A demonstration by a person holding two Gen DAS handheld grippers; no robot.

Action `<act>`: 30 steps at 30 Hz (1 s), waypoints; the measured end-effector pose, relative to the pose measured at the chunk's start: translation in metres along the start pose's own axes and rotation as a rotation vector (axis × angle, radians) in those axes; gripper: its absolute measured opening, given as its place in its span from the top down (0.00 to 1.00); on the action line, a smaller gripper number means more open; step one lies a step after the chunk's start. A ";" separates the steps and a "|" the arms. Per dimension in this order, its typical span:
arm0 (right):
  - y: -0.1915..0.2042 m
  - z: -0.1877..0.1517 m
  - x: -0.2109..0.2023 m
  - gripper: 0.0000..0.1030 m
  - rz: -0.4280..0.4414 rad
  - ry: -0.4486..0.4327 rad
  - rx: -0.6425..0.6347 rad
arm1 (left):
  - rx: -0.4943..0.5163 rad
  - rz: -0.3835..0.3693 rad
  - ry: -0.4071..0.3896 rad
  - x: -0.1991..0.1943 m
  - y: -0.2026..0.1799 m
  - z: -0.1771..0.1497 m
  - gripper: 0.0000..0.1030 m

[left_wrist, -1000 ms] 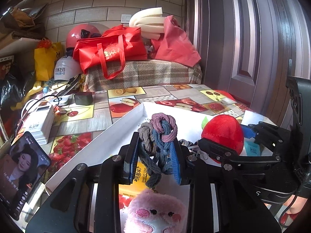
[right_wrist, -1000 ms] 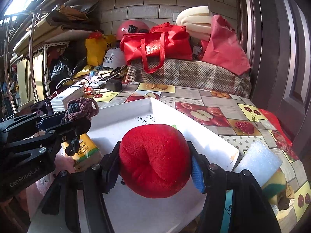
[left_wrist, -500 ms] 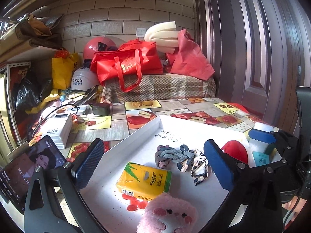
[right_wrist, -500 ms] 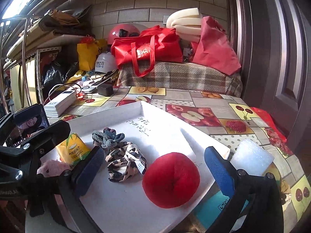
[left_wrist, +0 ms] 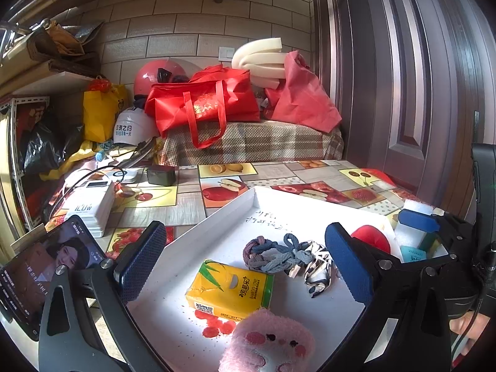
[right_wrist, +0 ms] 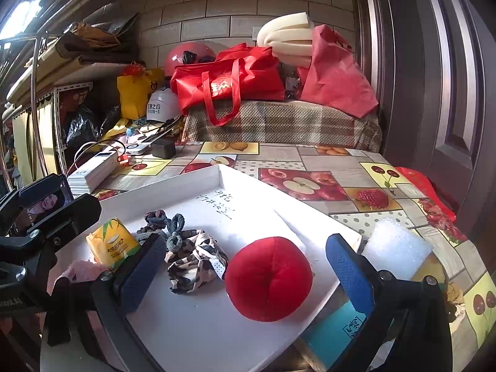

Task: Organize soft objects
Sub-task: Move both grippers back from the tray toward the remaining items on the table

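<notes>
Both your left gripper (left_wrist: 245, 257) and right gripper (right_wrist: 248, 266) hang released and empty; the red plush apple (right_wrist: 268, 279), hair ties (left_wrist: 276, 255), leopard scrunchie (right_wrist: 195, 263) and pink plush (left_wrist: 269, 341) already lie in the white tray (right_wrist: 192, 334), while the foam sponge (right_wrist: 396, 248) just outside its edge looks left to sort

Hard sunlight glares off the white tray (right_wrist: 198, 183); fisheye edges curve, corners vignette black.

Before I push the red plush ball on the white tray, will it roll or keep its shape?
The red plush ball looks rounded, so it would probably roll on the smooth white tray. Its dimpled fabric suggests that it is soft and light and would squash under a tool. It lies near the tray's edge and might go off.
</notes>
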State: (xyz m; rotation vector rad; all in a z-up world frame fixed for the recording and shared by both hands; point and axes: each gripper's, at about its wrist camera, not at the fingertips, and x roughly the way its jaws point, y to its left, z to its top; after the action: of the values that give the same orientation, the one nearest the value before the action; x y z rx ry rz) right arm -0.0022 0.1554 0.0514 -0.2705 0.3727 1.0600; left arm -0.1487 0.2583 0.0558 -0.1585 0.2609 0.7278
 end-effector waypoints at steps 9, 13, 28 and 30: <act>-0.008 -0.003 -0.014 0.00 -0.019 -0.051 0.052 | 0.029 0.031 -0.016 -0.012 -0.010 -0.001 0.00; -0.009 -0.005 -0.021 0.00 -0.021 -0.060 0.058 | 0.019 0.035 -0.015 -0.016 -0.011 -0.002 0.00; -0.012 -0.025 -0.069 0.00 0.012 -0.127 0.012 | -0.010 0.076 -0.022 -0.037 -0.017 -0.012 0.00; -0.014 -0.027 -0.075 0.00 0.029 -0.121 0.004 | -0.005 0.060 -0.021 -0.041 -0.021 -0.014 0.00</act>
State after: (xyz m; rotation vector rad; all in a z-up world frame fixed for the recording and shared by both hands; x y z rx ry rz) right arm -0.0269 0.0785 0.0588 -0.1963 0.2705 1.0984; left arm -0.1663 0.2136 0.0553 -0.1482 0.2444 0.7891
